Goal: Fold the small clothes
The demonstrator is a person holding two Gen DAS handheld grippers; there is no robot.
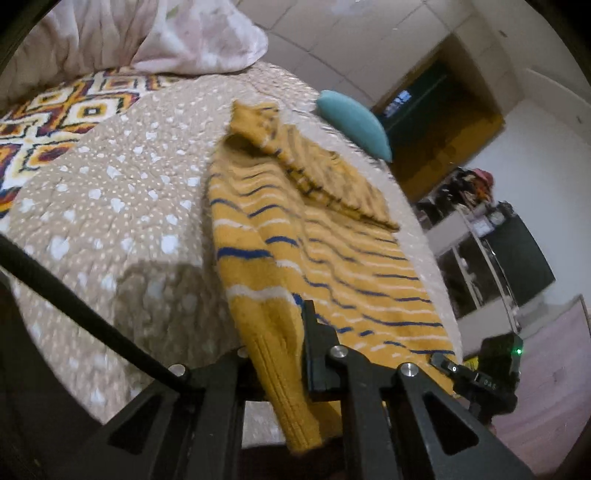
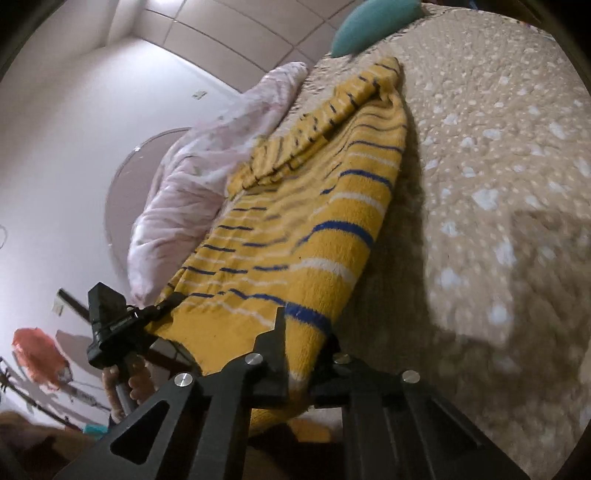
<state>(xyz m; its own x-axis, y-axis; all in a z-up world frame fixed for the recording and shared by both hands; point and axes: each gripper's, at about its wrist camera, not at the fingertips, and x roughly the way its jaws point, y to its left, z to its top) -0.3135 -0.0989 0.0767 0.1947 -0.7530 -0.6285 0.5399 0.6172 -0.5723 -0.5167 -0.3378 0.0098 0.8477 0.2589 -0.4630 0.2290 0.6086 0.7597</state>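
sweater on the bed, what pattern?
The sweater is mustard yellow with thin blue and white horizontal stripes; clearest in the right wrist view.

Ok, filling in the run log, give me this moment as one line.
stage: hem pinched | left gripper: shut on yellow striped sweater | right gripper: shut on sweater | surface: spotted bedspread

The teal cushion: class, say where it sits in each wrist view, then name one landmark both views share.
Left wrist view: the teal cushion lies upper centre-right, at the bed's far edge beyond the yellow striped sweater.
Right wrist view: the teal cushion sits at the top, right of centre, above the sweater's far end.
Shared landmark: the pale pink duvet bunched on the dotted beige bedspread.
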